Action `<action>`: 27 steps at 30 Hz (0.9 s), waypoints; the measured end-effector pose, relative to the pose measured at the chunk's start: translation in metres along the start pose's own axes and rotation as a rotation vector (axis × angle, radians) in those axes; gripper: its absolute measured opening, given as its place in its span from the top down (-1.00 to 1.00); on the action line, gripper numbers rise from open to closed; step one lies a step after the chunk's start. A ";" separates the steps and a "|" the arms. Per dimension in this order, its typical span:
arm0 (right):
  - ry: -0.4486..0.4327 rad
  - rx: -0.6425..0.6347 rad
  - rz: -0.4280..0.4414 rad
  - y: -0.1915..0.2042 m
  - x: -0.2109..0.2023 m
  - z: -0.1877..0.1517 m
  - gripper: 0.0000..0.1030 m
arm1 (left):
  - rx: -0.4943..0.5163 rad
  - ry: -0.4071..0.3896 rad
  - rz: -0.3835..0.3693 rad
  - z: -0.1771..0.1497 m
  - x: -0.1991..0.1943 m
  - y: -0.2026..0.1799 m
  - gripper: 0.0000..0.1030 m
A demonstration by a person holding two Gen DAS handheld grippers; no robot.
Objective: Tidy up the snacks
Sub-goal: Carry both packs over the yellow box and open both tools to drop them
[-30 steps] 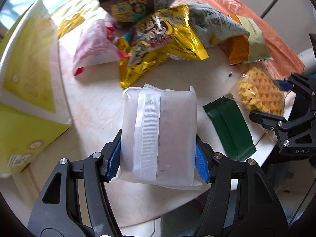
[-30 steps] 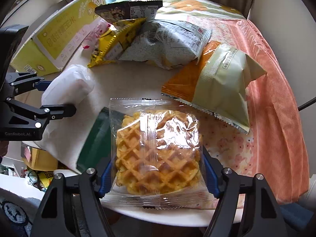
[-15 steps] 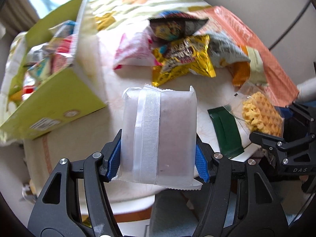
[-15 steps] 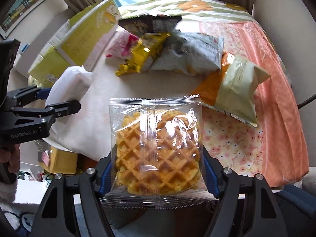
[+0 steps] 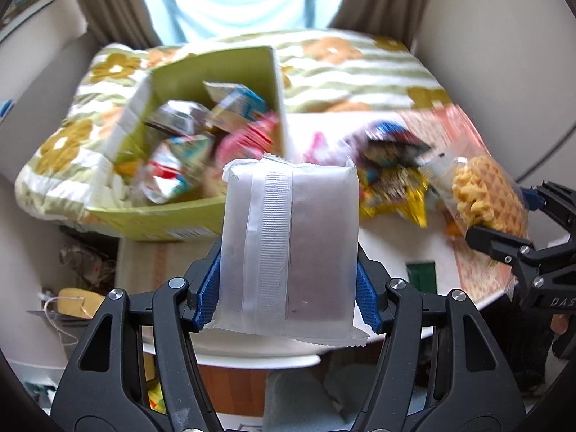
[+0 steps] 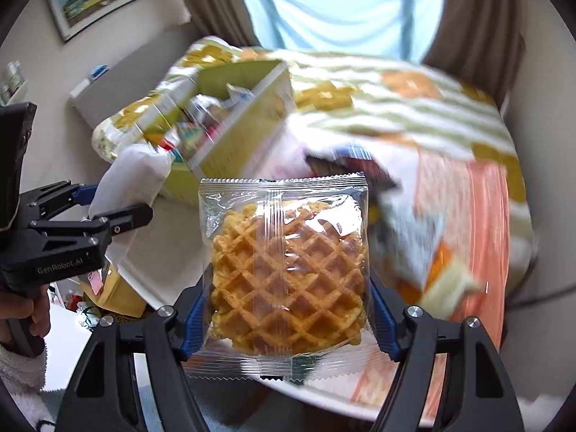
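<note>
Left wrist view: the left tongs (image 5: 289, 288) grip a frosted white packet (image 5: 289, 244) between blue pads (image 5: 208, 288), the packet upright and raised above the near edge of the round white table (image 5: 388, 252).
Right wrist view: the right tongs (image 6: 286, 309) clamp a clear-wrapped waffle (image 6: 288, 273) by its sides, held up over the table's near rim.
Snack box: a yellow-green carton (image 5: 172, 216) stands open on the left of the table, heaped with bright wrappers, beyond and to the left of the white packet.
Loose snacks: a gold bag (image 5: 392, 194) lies among blurred packets to the right of the carton; a dark green bar (image 5: 421, 275) rests near the table edge.
Backdrop: a floral quilt (image 5: 352, 64) spreads behind the table under a curtained window (image 6: 342, 3).
</note>
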State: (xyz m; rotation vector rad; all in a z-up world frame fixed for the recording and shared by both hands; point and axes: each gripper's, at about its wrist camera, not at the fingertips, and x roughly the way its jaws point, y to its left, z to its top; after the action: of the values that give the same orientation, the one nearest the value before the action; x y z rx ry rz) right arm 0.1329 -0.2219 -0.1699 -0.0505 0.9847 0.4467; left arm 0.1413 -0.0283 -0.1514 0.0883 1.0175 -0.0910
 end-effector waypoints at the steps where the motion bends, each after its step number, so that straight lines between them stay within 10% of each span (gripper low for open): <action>1: -0.014 -0.013 0.004 0.007 0.001 0.013 -0.37 | -0.013 -0.008 0.006 0.005 -0.002 0.008 -0.16; 16: -0.089 -0.016 0.042 0.107 0.053 0.137 -0.37 | -0.133 -0.032 -0.008 0.083 0.028 0.165 -0.16; 27: 0.001 0.114 -0.038 0.124 0.103 0.154 -0.37 | -0.073 0.099 -0.093 0.094 0.112 0.195 -0.16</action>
State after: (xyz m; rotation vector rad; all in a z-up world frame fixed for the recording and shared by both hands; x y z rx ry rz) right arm 0.2554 -0.0367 -0.1479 0.0328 1.0074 0.3552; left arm 0.3022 0.1507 -0.1915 -0.0213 1.1227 -0.1355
